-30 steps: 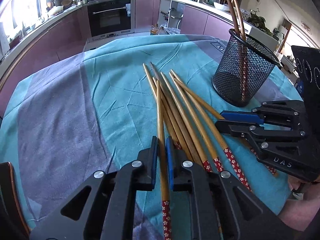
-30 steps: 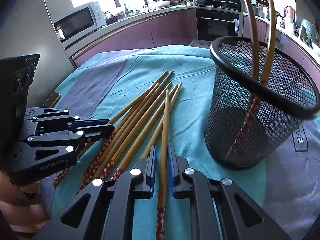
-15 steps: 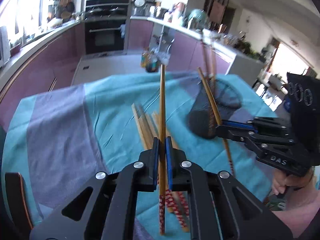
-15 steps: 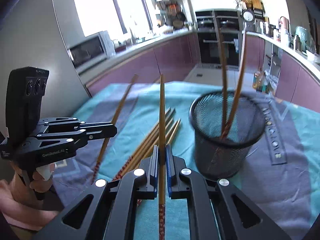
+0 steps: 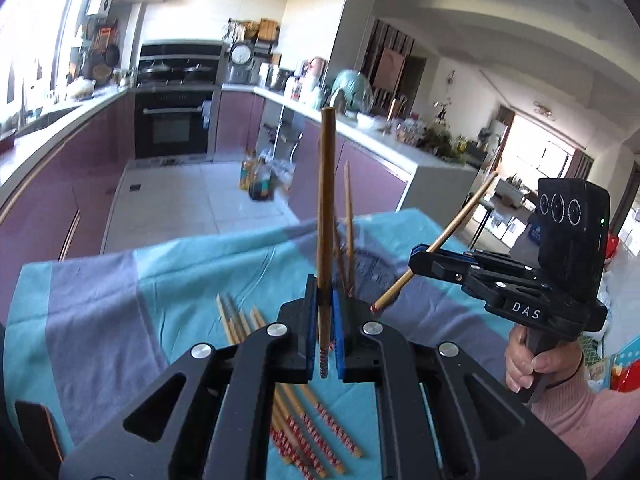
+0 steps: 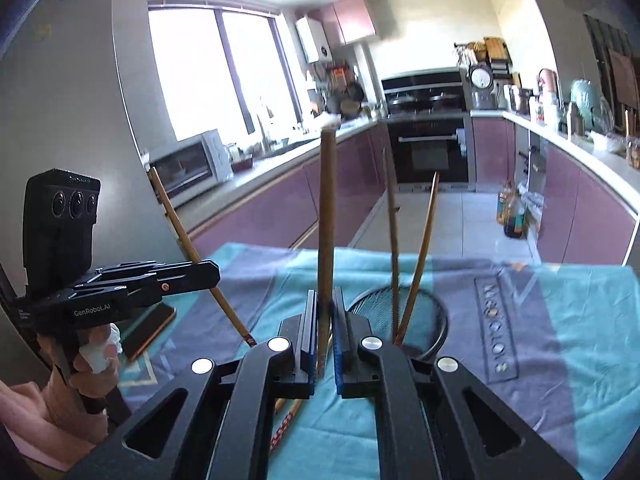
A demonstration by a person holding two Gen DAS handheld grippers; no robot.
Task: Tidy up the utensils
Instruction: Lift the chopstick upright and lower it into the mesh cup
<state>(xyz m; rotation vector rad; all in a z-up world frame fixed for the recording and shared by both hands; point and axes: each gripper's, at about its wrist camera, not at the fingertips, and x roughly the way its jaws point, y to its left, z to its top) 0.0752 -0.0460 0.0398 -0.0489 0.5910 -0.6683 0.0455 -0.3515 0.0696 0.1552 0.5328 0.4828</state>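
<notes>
Currently I have one chopstick pinched upright in my left gripper (image 5: 323,332) and another chopstick (image 6: 326,236) in my right gripper (image 6: 323,340), both raised near the mesh holder (image 6: 400,320). Either could glance off its rim if lowered tilted. Only the left wrist view shows the loose chopsticks (image 5: 296,412) on the cloth (image 5: 120,300).

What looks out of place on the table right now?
Nothing damaged or spilled. Loose bamboo chopsticks lie fanned unevenly on the teal cloth instead of in the black mesh cup, where two stand leaning apart. Each tool, left and right, grips one chopstick.
</notes>
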